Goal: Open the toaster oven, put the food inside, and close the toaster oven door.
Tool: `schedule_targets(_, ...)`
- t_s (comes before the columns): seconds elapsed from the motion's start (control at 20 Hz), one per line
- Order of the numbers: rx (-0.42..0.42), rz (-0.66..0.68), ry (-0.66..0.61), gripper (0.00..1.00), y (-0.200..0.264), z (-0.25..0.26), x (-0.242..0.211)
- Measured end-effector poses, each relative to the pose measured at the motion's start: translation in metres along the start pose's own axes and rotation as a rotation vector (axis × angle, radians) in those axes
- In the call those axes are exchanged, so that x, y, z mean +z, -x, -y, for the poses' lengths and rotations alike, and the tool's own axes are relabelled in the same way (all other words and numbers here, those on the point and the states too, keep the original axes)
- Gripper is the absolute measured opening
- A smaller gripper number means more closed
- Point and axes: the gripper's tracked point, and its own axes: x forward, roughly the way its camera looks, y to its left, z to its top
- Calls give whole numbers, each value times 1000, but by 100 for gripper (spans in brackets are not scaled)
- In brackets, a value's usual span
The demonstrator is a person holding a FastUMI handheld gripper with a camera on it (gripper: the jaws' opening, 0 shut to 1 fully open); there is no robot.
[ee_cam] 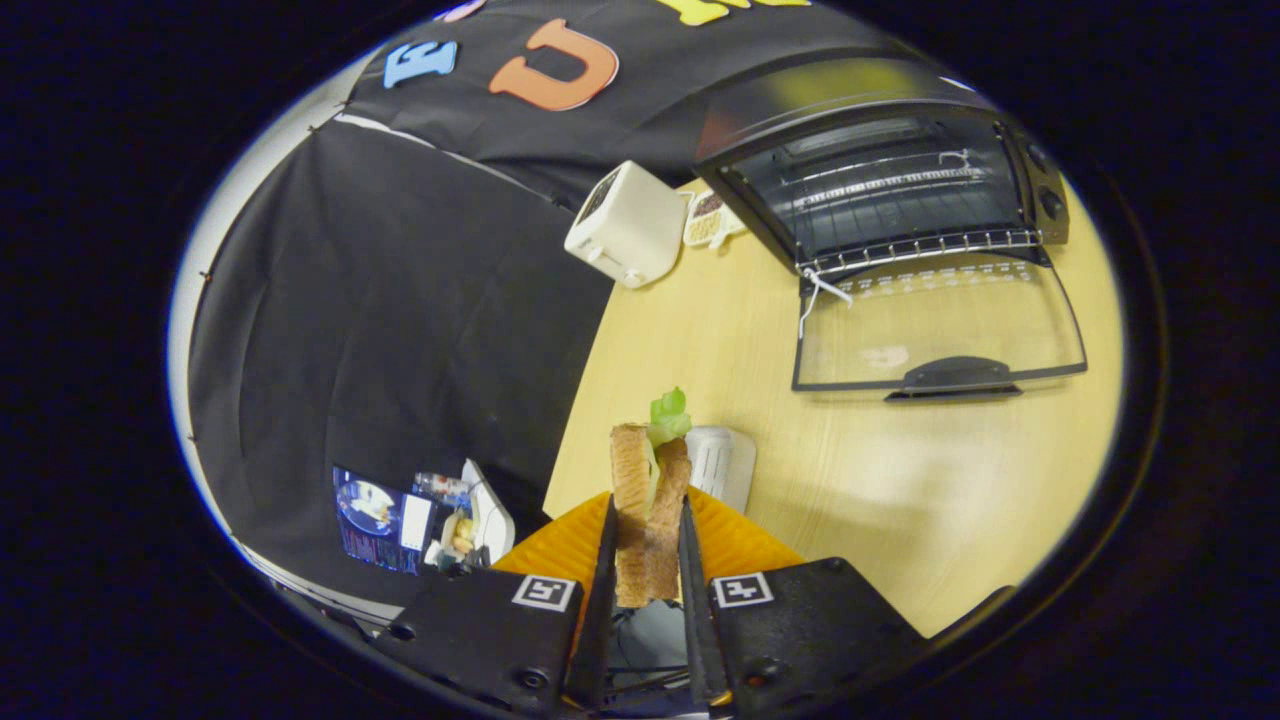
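Toasted sandwich pinched between tool fingers, open toaster oven beyond.

White toaster beside snack packet

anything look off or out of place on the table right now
Nothing is spilled or broken. Two small oddities: a white string dangles from the toaster oven rack over the open door, and lettuce sticks out of the sandwich clamped in the hand-held gripper.
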Motion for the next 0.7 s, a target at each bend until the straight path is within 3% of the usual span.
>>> schedule_targets(0.15,49,91,-78,37,14,20,35)
schedule_targets(0.35,44,257,-181,36,32,79,93)
schedule_targets(0.55,160,408,-345,36,45,113,131)
schedule_targets(0.7,195,533,-453,36,48,136,156)
